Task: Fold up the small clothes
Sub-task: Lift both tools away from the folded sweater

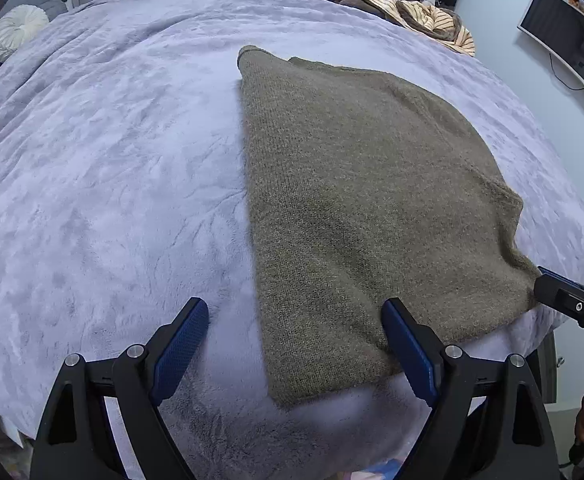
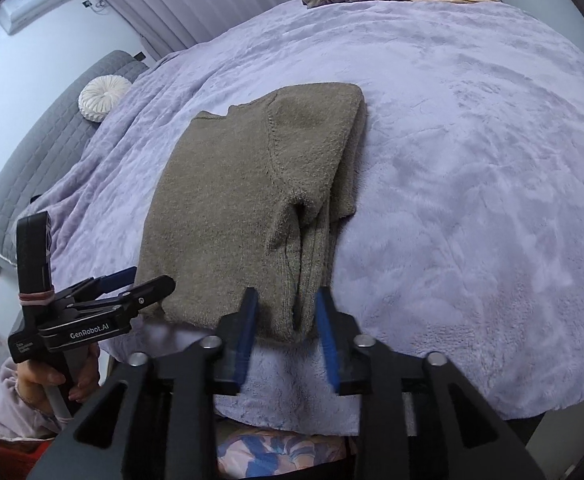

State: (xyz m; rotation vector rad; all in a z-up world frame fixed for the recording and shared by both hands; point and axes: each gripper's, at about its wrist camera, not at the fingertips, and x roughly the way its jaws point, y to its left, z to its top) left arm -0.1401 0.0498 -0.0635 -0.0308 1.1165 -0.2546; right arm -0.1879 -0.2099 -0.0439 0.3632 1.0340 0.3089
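A brown knitted sweater (image 1: 356, 200) is laid flat, folded lengthwise, on a lilac plush blanket (image 1: 111, 180) that covers the bed; its hem lies at the bed's near edge and its collar is directed toward the far edge. In the right wrist view, a sleeve (image 2: 312, 148) is seen folded over the sweater's right side.

The left gripper (image 1: 296, 344) is held wide open above the near edge, with the sweater's near left corner framed between its blue pads (image 1: 179, 344); nothing is gripped. The right gripper (image 2: 287, 328) is set at the sweater's near right corner, its jaws partly open on either side of the folded hem layers. Whether the pads press the fabric cannot be told.

A heap of striped and dark clothes (image 1: 412, 8) is piled at the far right corner of the bed. A round white cushion (image 2: 103, 100) rests beside the grey headboard (image 2: 51, 148).
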